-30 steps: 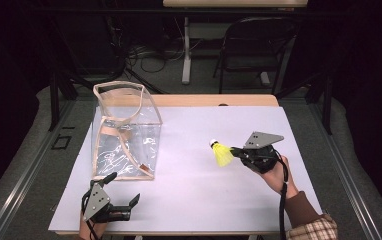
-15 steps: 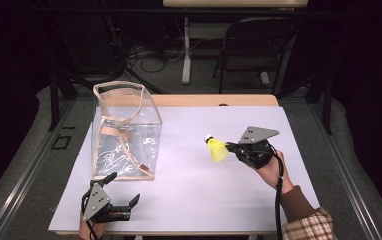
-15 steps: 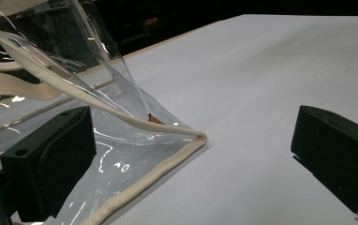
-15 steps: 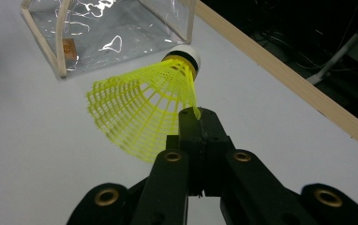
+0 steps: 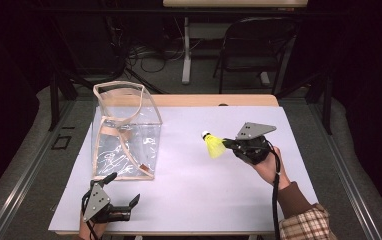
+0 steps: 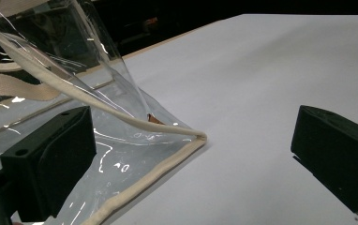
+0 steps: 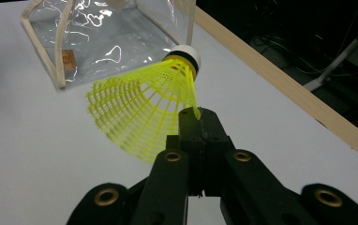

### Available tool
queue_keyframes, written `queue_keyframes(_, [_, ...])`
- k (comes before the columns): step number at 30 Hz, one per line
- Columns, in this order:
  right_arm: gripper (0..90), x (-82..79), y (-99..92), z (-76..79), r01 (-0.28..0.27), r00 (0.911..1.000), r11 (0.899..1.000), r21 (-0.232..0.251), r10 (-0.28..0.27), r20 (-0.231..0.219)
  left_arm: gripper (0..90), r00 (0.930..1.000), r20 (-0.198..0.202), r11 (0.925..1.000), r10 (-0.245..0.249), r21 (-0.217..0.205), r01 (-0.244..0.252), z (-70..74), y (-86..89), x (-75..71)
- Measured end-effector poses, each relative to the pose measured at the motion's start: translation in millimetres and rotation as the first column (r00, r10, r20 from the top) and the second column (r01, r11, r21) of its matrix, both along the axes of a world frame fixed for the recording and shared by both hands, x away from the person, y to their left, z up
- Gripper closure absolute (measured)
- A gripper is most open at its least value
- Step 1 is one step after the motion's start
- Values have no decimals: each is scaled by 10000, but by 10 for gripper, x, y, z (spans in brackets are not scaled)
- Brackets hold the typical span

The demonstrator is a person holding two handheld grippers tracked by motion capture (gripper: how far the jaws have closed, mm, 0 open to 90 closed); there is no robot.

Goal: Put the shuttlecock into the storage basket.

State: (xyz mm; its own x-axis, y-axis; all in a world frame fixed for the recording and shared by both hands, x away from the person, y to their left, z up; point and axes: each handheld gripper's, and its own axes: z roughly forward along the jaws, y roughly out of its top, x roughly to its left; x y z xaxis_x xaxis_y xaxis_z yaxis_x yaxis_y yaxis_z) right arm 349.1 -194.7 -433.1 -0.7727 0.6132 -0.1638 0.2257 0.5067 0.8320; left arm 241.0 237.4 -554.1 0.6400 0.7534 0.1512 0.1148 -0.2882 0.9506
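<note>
Above the table, right tool (image 5: 226, 143) pinches shuttlecock (image 5: 213, 145).

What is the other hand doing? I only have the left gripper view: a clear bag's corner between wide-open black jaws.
Observer: The right tongs are shut on the skirt edge of a yellow shuttlecock.
Operator: Which way does its cork point?
Observer: Away from the hand, toward the clear bag.
Operator: Is that bag standing?
Observer: Yes, upright with its top open; the left tongs sit open at its near corner.
</note>
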Motion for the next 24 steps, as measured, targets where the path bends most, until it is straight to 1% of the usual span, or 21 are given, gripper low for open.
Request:
queue_keyframes(8, [900, 41, 47, 38, -55, 9999, 10000, -1, 55, 83, 1, 10000, -9, 10000, -3, -15, 3, 0, 1, -1])
queue_keyframes(24, [900, 121, 121, 75, -45, 9999, 10000, 61, 45, 102, 1, 10000, -7, 10000, -6, -17, 6, 0, 1, -1])
